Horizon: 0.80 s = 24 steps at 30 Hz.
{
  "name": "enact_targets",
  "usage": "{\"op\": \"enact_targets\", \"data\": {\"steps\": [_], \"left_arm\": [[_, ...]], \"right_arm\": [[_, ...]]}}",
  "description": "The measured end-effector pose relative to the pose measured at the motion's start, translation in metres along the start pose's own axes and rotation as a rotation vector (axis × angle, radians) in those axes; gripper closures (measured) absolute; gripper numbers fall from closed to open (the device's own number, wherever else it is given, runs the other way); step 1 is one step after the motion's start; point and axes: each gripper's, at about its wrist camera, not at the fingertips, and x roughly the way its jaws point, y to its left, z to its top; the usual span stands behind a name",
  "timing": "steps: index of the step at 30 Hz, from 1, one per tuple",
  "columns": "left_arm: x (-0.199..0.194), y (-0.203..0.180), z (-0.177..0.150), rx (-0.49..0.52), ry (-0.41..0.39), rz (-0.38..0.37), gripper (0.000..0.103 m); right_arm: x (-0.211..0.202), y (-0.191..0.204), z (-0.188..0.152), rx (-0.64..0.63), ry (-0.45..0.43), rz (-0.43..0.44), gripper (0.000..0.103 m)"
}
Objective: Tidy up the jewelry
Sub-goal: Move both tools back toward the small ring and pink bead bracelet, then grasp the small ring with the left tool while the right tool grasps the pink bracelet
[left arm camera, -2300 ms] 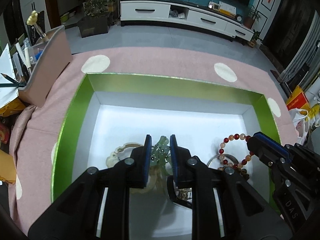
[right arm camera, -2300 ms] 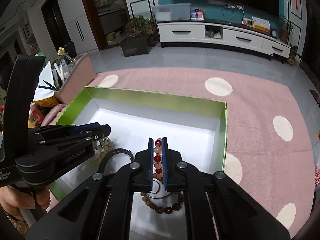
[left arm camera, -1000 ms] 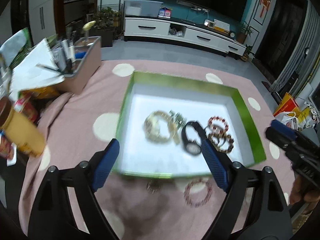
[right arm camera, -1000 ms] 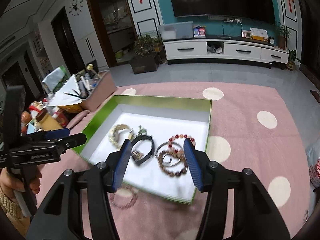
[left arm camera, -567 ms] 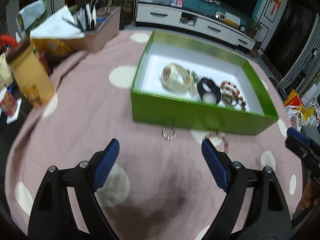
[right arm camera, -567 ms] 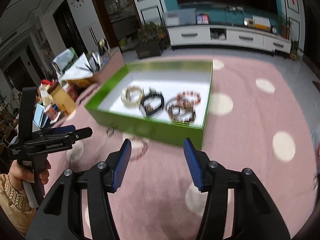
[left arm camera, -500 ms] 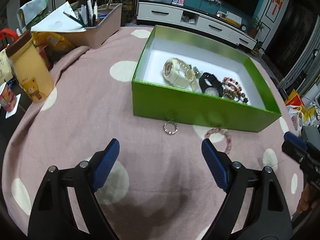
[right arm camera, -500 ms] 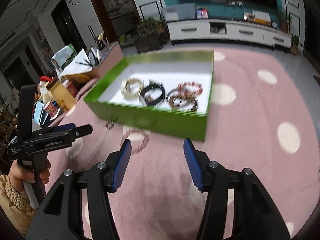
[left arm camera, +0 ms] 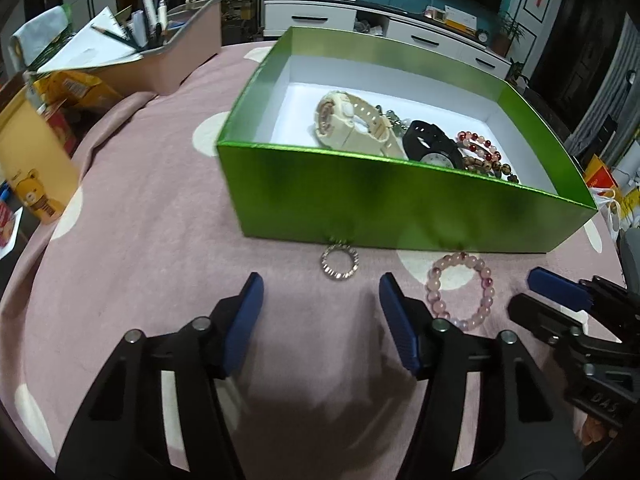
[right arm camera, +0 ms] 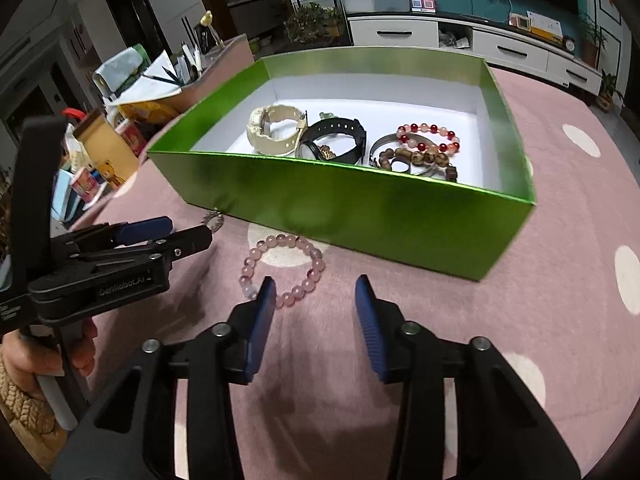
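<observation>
We held both hand-held grippers wide open and empty. Our left hand-held gripper (left arm camera: 321,298) faced the silver ring (left arm camera: 340,263), which lay straight ahead, just beside the green box (left arm camera: 360,204) on the pink cloth (left arm camera: 160,220). Our right hand-held gripper (right arm camera: 316,300) sat nearer the pink bead bracelet (right arm camera: 282,270), slightly to its left, flat, with no long axis to favour.
</observation>
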Motion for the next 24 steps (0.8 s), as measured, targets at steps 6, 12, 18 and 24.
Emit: {"op": "enact_targets", "data": {"steps": [6,12,18,24], "left_arm": [[0.011,-0.005,0.006,0.029,-0.012,-0.002,0.058],[0.012,-0.009,0.004,0.068,-0.039,0.01,0.074],[0.013,-0.015,0.001,0.107,-0.06,0.007,0.082],[0.01,-0.012,-0.002,0.087,-0.058,-0.005,0.083]], "right_arm": [[0.019,0.003,0.006,-0.025,0.013,-0.039,0.073],[0.025,0.011,0.007,-0.065,0.002,-0.068,0.079],[0.028,0.016,0.007,-0.107,-0.008,-0.107,0.093],[0.026,0.013,0.006,-0.096,-0.018,-0.098,0.096]]}}
